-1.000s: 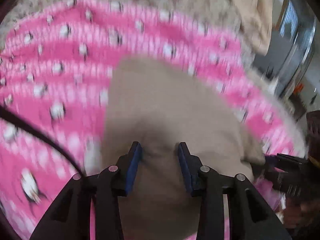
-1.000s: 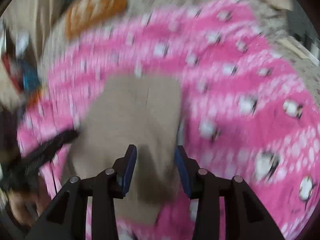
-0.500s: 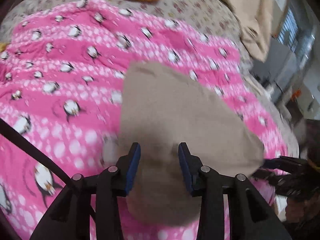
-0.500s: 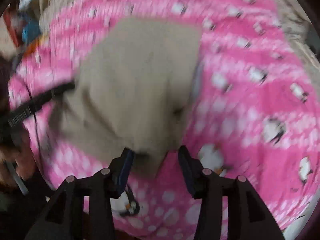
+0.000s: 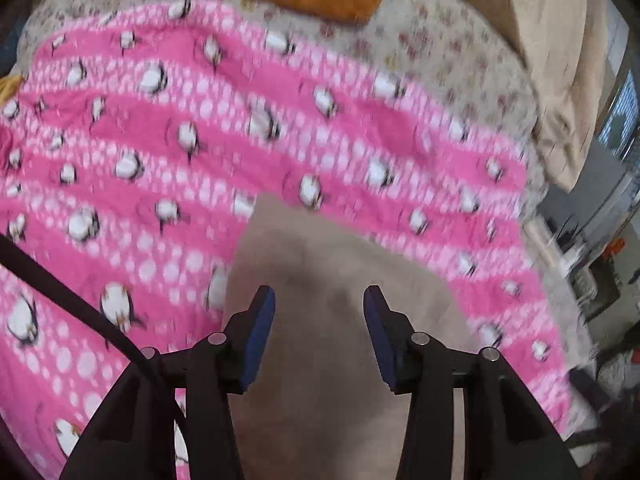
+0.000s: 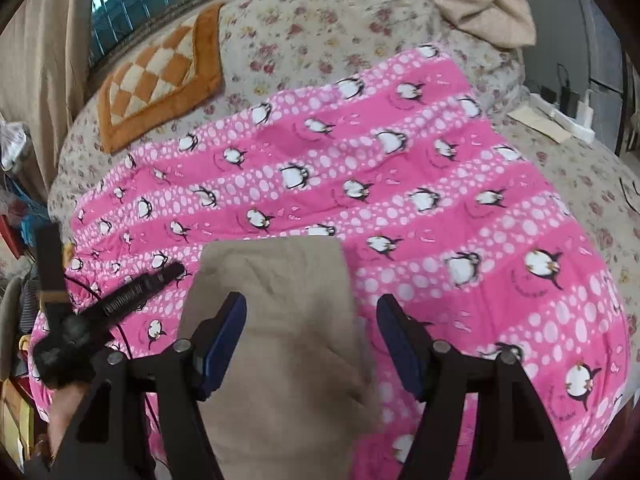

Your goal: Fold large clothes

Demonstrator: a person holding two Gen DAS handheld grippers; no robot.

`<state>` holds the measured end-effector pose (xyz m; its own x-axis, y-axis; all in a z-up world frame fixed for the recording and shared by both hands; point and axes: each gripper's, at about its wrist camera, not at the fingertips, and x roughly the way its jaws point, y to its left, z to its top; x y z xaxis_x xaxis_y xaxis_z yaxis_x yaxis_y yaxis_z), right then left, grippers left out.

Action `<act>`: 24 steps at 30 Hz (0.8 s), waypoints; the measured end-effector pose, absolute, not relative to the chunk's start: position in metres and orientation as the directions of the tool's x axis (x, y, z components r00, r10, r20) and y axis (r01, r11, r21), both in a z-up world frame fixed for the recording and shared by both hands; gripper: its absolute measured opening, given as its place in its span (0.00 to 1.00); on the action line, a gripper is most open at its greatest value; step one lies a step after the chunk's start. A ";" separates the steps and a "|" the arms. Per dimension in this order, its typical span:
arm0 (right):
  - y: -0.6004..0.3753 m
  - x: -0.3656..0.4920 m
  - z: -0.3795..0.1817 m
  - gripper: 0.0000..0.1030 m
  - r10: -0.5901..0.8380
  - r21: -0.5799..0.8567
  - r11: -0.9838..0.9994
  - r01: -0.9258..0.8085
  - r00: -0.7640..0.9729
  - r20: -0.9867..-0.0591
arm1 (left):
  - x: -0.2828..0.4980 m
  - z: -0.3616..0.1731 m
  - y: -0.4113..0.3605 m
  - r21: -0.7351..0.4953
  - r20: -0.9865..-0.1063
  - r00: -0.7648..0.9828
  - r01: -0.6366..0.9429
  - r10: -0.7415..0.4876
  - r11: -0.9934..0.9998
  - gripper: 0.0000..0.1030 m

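Observation:
A beige folded garment lies on the pink penguin blanket near the bed's front edge. It also shows in the left wrist view, blurred. My right gripper is open and hangs above the garment with nothing between its blue pads. My left gripper is open above the same garment, empty. In the right wrist view the left gripper shows as a black tool at the garment's left side.
The pink blanket covers a floral bedsheet. An orange checked cushion lies at the back. A beige cloth pile sits at the far right corner. A power strip lies at the right edge.
Both grippers have lifted back from the garment, and the right jaws have opened wider. The garment now lies flat on the blanket, released.

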<state>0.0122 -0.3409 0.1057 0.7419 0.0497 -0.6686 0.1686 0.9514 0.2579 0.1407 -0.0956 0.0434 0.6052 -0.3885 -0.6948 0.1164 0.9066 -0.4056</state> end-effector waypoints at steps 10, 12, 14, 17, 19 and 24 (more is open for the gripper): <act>-0.304 0.044 0.017 0.63 0.010 0.046 0.996 0.076 0.418 -0.908 | 0.099 0.004 -0.106 -0.298 -0.687 0.645 0.170 -0.335 0.939 0.30; -0.309 0.039 0.010 0.60 0.054 0.095 0.991 0.094 0.365 -0.929 | 0.099 0.010 -0.105 -0.288 -0.704 0.627 0.179 -0.335 0.941 0.30; -0.320 0.035 0.035 0.60 0.065 0.139 0.981 0.137 0.447 -0.892 | 0.110 0.020 -0.103 -0.299 -0.732 0.593 0.161 -0.334 0.941 0.30; -0.336 0.029 0.088 0.61 -0.006 0.191 0.959 0.210 0.688 -0.726 | 0.131 0.053 -0.096 -0.350 -0.702 0.618 0.136 -0.355 0.927 0.30; -0.334 0.043 0.105 0.61 -0.038 0.203 0.952 0.228 0.748 -0.663 | 0.149 0.074 -0.101 -0.331 -0.676 0.657 0.135 -0.335 0.934 0.31; -0.316 0.113 0.072 0.61 -0.101 0.150 0.953 0.265 0.738 -0.667 | 0.192 0.050 -0.131 -0.262 -0.739 0.616 0.112 -0.274 0.959 0.31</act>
<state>0.1132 -0.3157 0.0722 0.7382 -0.1007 -0.6670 0.2651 0.9526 0.1495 0.1915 -0.1312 0.0499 0.6157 -0.2741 -0.7388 0.1125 0.9585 -0.2619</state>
